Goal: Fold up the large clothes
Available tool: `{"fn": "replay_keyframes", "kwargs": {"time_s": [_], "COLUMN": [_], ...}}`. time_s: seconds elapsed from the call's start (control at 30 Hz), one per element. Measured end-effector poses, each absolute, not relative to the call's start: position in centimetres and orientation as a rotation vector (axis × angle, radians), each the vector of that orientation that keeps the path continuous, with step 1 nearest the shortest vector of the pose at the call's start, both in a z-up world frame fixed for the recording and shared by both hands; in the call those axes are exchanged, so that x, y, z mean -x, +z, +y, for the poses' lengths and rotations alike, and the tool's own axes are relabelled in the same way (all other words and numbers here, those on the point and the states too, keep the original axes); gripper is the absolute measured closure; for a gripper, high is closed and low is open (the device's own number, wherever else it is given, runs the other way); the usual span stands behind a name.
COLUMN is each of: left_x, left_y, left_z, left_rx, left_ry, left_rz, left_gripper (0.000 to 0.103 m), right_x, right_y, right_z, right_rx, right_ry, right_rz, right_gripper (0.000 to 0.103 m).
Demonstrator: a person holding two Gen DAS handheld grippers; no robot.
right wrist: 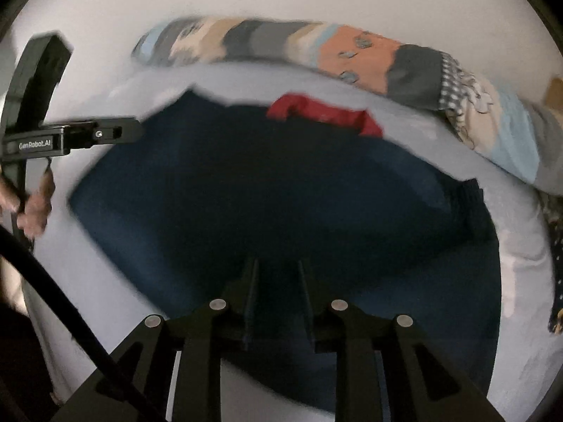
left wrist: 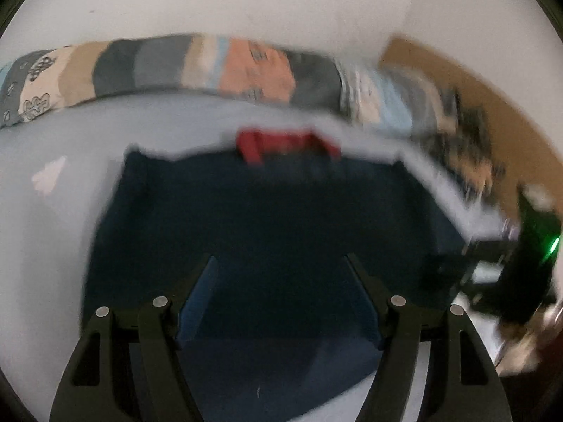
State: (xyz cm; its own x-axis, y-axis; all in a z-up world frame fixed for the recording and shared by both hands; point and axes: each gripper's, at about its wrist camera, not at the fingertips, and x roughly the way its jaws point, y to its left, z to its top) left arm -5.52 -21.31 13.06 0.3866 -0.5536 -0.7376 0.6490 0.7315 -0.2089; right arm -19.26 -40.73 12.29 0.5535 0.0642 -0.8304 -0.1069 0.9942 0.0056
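A large navy garment (left wrist: 274, 218) with a red collar lining (left wrist: 285, 142) lies spread flat on a pale grey bed sheet (left wrist: 63, 232). My left gripper (left wrist: 279, 263) hovers above its near half with the jaws wide apart and nothing between them. In the right wrist view the same garment (right wrist: 281, 197) and red collar (right wrist: 327, 112) fill the middle. My right gripper (right wrist: 278, 267) is above the near edge, its jaws close together with a narrow gap, and no cloth shows between them. The left gripper's body (right wrist: 70, 137) shows at the far left, held by a hand. Both views are motion-blurred.
A patchwork quilt roll (left wrist: 197, 66) lies along the far side of the bed against a white wall and also shows in the right wrist view (right wrist: 352, 56). A brown floor or board (left wrist: 475, 84) is at the right. A dark device with a green light (left wrist: 542, 246) stands at the right edge.
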Motion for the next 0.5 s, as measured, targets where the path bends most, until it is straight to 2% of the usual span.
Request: {"fn": "replay_keyframes", "kwargs": {"time_s": [0.07,0.13,0.23,0.27,0.37,0.47,0.5], "left_x": [5.4,5.1,4.2,3.9,4.7,6.6,7.5], "left_y": [9.3,7.8,8.4,8.7,9.7,11.9,12.5], "left_z": [-20.6,-19.3,-16.6,-15.2,-13.8,-14.7,-15.5], "left_rx": [-0.215,-0.246,-0.275,-0.234,-0.209,-0.17,-0.167], "left_ry": [-0.695,-0.666,-0.613,-0.573,-0.536,-0.595,-0.625], "left_rz": [0.958,0.941,0.924,0.93,0.935,0.89,0.871], "left_gripper": [0.032,0.032,0.032,0.032,0.032,0.032,0.032], "right_x": [20.4,21.3,23.3,24.0,25.4,25.2,24.9], "right_y": [9.7,8.0,8.4,8.6,9.8,12.1,12.5], "right_z": [-42.2,-45.8,-50.9,-52.1,-53.6,-49.3,-46.8], "right_rx": [0.097,0.03,-0.04,-0.037,-0.097,-0.081,-0.081], "right_ry": [0.009,-0.061,-0.158,-0.245,-0.355,-0.238,-0.161], "right_rz": [1.059,1.103,1.111,1.125,1.129,1.07,1.066], "right_gripper": [0.079,0.079,0.087,0.087,0.085,0.083,0.077]}}
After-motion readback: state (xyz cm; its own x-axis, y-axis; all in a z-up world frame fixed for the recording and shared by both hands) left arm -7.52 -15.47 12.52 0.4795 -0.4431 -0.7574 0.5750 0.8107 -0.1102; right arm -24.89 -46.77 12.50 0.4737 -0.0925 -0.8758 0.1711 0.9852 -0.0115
